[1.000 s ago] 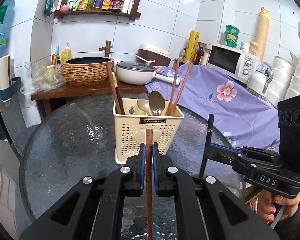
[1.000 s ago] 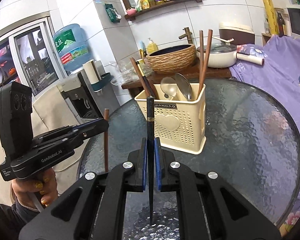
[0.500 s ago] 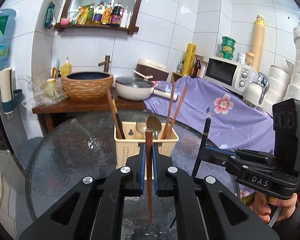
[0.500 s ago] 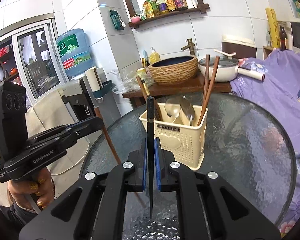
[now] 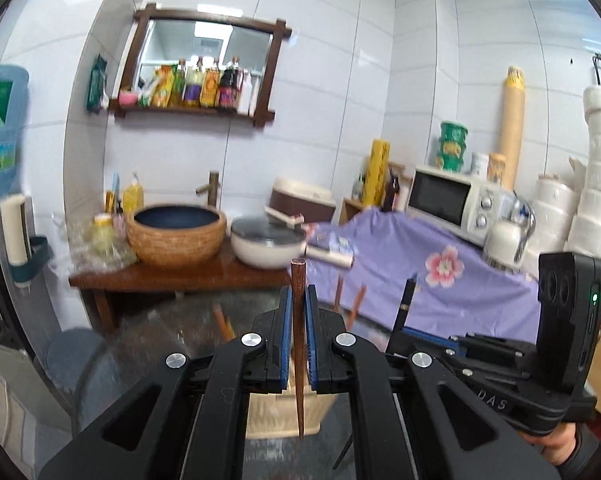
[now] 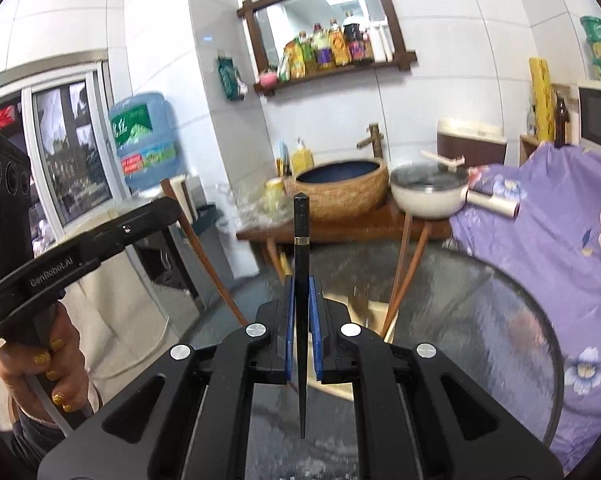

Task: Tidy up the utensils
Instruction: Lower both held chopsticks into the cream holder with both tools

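Two chopsticks are clamped upright: brown stick (image 5: 299, 344) in left gripper (image 5: 298, 344), black stick (image 6: 301, 320) in right gripper (image 6: 301, 332), above the holder (image 6: 374, 316). Either could pivot and miss its slot.

A brown chopstick (image 5: 299, 344) is pinched upright between the blue pads (image 5: 286, 336) of the left gripper (image 5: 299, 312). Its thin end points down over the cream basket (image 5: 268, 416) on the glass table (image 5: 156, 344). To the right, a black chopstick (image 5: 404, 308) is held by the right gripper (image 5: 424, 334). 2 more brown sticks (image 5: 350, 306) are seen behind.
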A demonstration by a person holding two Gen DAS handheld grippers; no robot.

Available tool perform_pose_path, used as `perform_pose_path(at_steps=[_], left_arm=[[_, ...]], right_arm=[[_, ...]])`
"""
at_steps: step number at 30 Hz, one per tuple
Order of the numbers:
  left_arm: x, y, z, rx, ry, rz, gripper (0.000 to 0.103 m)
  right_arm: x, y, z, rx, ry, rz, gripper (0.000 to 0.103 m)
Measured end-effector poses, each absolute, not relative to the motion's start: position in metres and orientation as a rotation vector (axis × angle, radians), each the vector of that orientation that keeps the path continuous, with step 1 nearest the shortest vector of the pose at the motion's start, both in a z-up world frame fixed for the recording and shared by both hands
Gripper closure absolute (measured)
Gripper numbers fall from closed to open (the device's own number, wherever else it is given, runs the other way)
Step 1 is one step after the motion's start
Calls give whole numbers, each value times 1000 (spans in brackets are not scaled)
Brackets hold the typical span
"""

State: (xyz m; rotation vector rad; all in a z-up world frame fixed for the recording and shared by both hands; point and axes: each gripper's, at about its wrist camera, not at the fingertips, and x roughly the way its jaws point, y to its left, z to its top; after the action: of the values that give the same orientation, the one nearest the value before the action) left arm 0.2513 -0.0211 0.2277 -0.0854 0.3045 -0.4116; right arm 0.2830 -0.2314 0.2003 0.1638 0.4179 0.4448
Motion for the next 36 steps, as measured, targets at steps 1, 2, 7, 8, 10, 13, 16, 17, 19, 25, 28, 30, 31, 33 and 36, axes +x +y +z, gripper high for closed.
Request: perform_pose_path(at_steps=[1, 2, 7, 8, 10, 13, 16, 17, 19, 25, 28, 30, 31, 33, 36], left_arm=[[254, -21, 236, -91, 293, -408, 97], [257, -22, 246, -91, 275, -396, 97], [277, -24, 270, -99, 212, -300, 97], [280, -24, 271, -99, 211, -289, 97], [292, -28, 266, -102, 213, -258, 97], [308, -33, 253, -108, 235, -231, 97], [324, -36, 232, -115, 277, -225, 97], [328, -36, 226, -117, 288, -223, 97], [334, -38, 213, -115, 314, -222, 97], [346, -41, 172, -107, 387, -223, 97], [350, -42, 155, -99, 419, -224, 97], [350, -43, 146, -95, 434, -226, 97], [350, -44, 143, -93, 438, -225, 97], [351, -46, 134, -88, 453, -229, 97], [350, -49, 125, -72, 459, -224, 97]], right_arm=[[286, -232, 207, 168, 405, 439, 95], [289, -233, 215, 171, 387, 429, 95], [308, -234, 247, 155, 278, 350, 95], [313, -234, 249, 161, 274, 345, 95], [323, -231, 248, 154, 257, 315, 95], [339, -228, 234, 151, 262, 282, 95], [350, -226, 214, 160, 289, 274, 95], [353, -225, 205, 158, 300, 271, 95], [357, -224, 191, 152, 315, 265, 95], [364, -218, 156, 126, 358, 255, 95], [367, -217, 143, 118, 376, 251, 95], [368, -217, 134, 119, 387, 253, 95], [368, -216, 131, 116, 391, 253, 95], [369, -216, 125, 113, 402, 250, 95], [370, -215, 120, 109, 414, 248, 95]])
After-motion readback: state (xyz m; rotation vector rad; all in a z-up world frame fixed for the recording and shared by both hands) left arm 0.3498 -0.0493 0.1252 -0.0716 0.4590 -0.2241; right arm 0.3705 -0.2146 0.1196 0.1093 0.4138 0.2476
